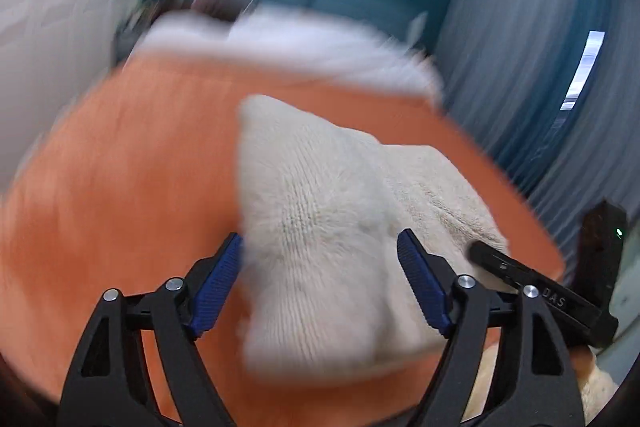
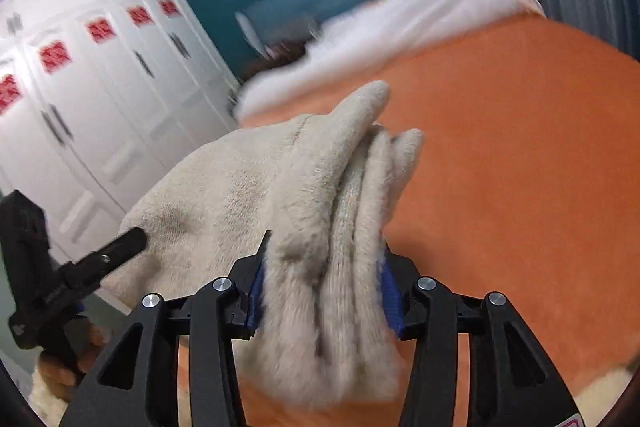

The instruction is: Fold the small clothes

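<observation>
1. A cream knit garment [image 1: 320, 227] lies bunched on the orange bedspread [image 1: 120, 187], white bedding [image 1: 300, 47] at the far end.
2. The left gripper [image 1: 320, 283] stands apart, its blue pads [image 1: 218, 287] either side of the knit without pressing it.
3. The right gripper [image 2: 324, 295] is clamped on a thick fold of the garment [image 2: 320, 227].
4. White wardrobes [image 2: 100, 107] stand at the left.

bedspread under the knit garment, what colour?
Plain orange bedspread, no pattern. It shows best in the right wrist view, beneath the cream knit garment.
</observation>
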`<state>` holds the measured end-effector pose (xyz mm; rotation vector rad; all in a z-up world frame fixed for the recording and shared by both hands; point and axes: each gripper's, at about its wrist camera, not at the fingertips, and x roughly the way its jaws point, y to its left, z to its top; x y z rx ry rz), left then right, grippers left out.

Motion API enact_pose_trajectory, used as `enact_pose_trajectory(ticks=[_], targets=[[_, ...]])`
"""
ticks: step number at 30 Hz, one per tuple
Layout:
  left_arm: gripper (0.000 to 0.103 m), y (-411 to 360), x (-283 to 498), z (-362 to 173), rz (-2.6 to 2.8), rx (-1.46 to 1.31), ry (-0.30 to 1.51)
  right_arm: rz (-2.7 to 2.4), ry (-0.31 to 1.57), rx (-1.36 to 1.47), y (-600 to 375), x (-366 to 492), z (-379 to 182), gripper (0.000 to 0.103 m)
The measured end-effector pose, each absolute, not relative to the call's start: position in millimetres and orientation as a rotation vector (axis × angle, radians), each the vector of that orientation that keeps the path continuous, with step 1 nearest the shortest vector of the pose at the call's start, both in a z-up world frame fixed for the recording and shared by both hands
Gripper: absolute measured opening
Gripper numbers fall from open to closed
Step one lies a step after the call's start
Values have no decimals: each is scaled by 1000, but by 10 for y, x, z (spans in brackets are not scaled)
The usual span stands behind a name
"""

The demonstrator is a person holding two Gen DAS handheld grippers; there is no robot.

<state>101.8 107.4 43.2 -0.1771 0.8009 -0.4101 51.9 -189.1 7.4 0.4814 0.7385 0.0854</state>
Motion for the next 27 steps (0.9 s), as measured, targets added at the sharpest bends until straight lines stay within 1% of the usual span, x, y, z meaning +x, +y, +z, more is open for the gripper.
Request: enact_pose_trajectory(ticks=[2,4,5,6,7,8,9,10,11,13,16,17,18,19,20,21,23,25,27], targets=[[68,1295,913,-76,-368,-231,916,56,824,539,-1933,321,-403,44],[69,1472,733,-259,-353,-289,929,38,827,568,-2014,118,-556,46],[72,1523,699,-274,-358,-308,923,39,832,562,-2057,104,-555,49],[78,1536,728,-260,-365,-322,916,34,841,545,-2092,152,-523,51],[80,1550,831,-258,-372,-334,910,28,840,535,-2116,225,-460,57],[85,1545,882,-228,-381,-345,902,26,832,537,-2142,308,-431,67],[89,1508,977,-210,-383,-352,891,31,832,550,-2155,431,-405,72],[91,1468,1036,-194,-374,-354,883,44,848,569,-2170,559,-431,75],[94,1407,1132,-199,-371,-352,879,49,870,587,-2155,691,-506,75],[94,1346,1332,-254,-365,-354,906,24,930,604,-2166,932,-693,75],[94,1302,1612,-543,-374,-445,1024,17,1006,663,-2155,1178,-1036,75],[93,1294,1653,-630,-383,-479,1054,21,1020,701,-2165,1239,-1113,75],[88,1274,1694,-731,-401,-515,1086,34,1032,731,-2159,1298,-1156,71],[86,1241,1713,-776,-390,-505,1103,65,1038,741,-2131,1371,-1160,49],[74,1209,1715,-769,-385,-473,1097,83,1048,707,-2085,1450,-1091,37],[62,1174,1712,-713,-398,-439,1080,86,1043,641,-2039,1512,-947,34],[50,1173,1682,-541,-438,-452,1041,144,962,568,-1950,1577,-570,29],[48,1205,1630,-278,-464,-463,961,212,838,538,-1925,1547,-114,28],[48,1206,1577,-96,-475,-448,896,213,761,477,-1948,1492,111,30]])
